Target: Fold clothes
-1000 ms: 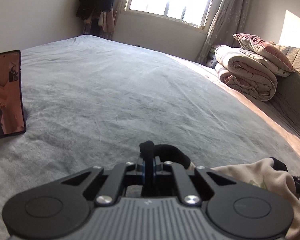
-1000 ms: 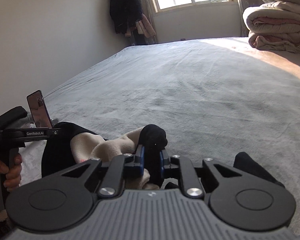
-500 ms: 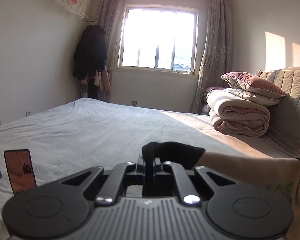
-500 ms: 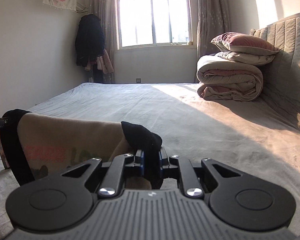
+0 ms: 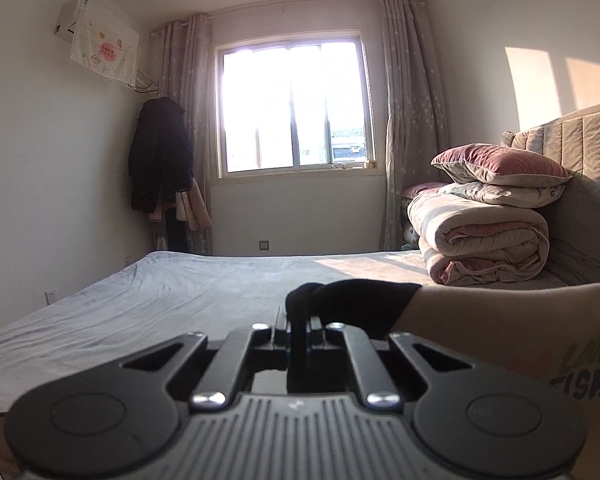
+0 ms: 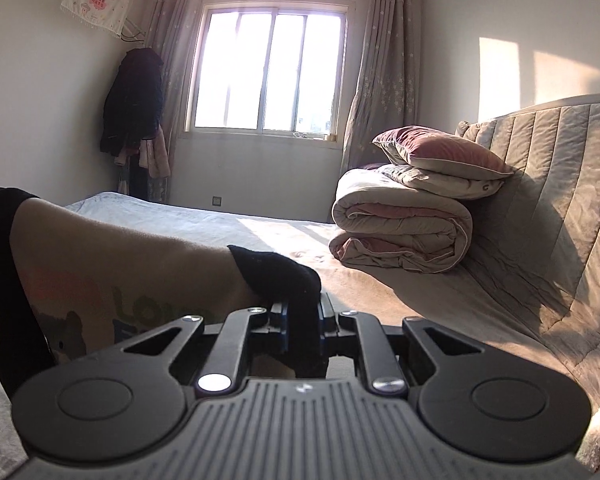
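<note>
Garment [image 5: 500, 320], beige with black trim and printed lettering, is being held up in the air above the bed [image 5: 180, 292], stretched between both tools; left hand-held gripper [image 5: 300, 326] is being kept clenched on one black-trimmed corner; right hand-held gripper [image 6: 302, 320] is being kept clenched on the opposite black corner [image 6: 276, 272]; cloth is being pulled fairly taut between them, print side facing the right wrist camera.

Judgement: garment is being spread out, either ahead of laying it flat or mid-fold; which one is not being settled by these views. For doing it well: both corners are best being kept level and equally tensioned so the top edge is running straight; grips are best being kept deep on the trim, since thin fabric may be slipping out; lower hem is not being seen, so drag on the bed cannot be ruled out.

Containers: none are being seen; a rolled quilt [image 6: 400, 232] with pillows [image 6: 440, 152] is being stacked at the headboard.
</note>
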Demonstrator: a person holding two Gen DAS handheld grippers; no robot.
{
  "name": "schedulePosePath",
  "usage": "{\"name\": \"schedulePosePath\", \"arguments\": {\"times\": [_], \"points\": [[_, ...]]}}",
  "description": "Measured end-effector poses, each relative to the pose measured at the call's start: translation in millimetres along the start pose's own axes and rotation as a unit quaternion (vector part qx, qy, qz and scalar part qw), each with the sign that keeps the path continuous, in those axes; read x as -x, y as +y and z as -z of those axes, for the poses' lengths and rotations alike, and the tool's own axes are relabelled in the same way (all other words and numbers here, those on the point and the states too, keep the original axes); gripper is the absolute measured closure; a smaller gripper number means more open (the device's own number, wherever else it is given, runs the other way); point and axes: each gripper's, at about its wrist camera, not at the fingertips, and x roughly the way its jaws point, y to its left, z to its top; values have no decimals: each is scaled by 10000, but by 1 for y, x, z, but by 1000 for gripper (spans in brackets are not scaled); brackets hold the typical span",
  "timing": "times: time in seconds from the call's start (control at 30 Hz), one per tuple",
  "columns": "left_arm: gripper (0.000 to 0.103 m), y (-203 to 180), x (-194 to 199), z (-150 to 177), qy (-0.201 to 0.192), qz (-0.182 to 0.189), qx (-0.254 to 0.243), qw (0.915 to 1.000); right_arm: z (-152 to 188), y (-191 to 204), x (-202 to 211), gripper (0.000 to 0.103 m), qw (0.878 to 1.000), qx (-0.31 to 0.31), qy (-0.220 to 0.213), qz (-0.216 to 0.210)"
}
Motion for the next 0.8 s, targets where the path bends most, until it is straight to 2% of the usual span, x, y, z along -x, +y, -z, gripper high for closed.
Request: {"name": "schedulePosePath", "arguments": {"times": [0.13, 0.27, 0.47, 0.6, 0.8], "points": [[97, -11, -51, 24, 352, 86, 1, 9993, 11, -3, -44, 88, 9994, 27, 307, 181], [97, -20, -103, 56, 812, 58, 123, 9966, 27, 3, -85, 88, 9983, 239, 416, 334], [97, -34, -160, 104, 1269, -37, 156, 9918, 62, 13, -141, 88, 9949, 606, 693, 406], [97, -46, -185, 117, 1387, -65, -4, 9903, 82, 14, -171, 88, 9921, 792, 889, 407], [96, -64, -219, 132, 1551, -113, -260, 9875, 102, 3, -203, 88, 9883, 751, 1279, 363]]}}
